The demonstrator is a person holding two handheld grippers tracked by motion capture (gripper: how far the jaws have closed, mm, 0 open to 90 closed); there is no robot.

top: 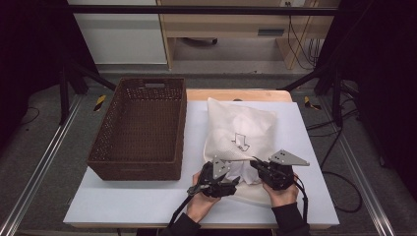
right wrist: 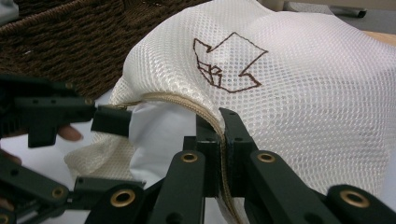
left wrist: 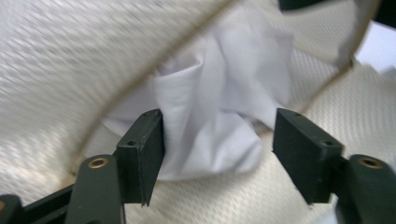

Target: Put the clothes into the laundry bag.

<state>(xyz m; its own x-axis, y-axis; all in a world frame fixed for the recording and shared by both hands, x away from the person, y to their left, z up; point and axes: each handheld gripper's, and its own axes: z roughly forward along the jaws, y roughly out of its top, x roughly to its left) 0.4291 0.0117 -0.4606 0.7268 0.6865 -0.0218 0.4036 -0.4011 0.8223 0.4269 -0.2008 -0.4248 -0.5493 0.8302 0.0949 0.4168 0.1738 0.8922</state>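
Here the right claw (right wrist: 222, 140) is pinching the zipper rim of the mesh bag (top: 241, 125) lying on the table (top: 147, 196) beside the basket (top: 140, 129). The left claw (left wrist: 218, 154) is standing spread around the white cloth (left wrist: 219, 116) in its mouth. Both are looking soft, light and floppy, so gripping a bunched fold is seeming best.

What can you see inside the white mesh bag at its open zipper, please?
Crumpled white cloth shows inside the mesh bag; deeper, the mesh hides the rest of its contents.
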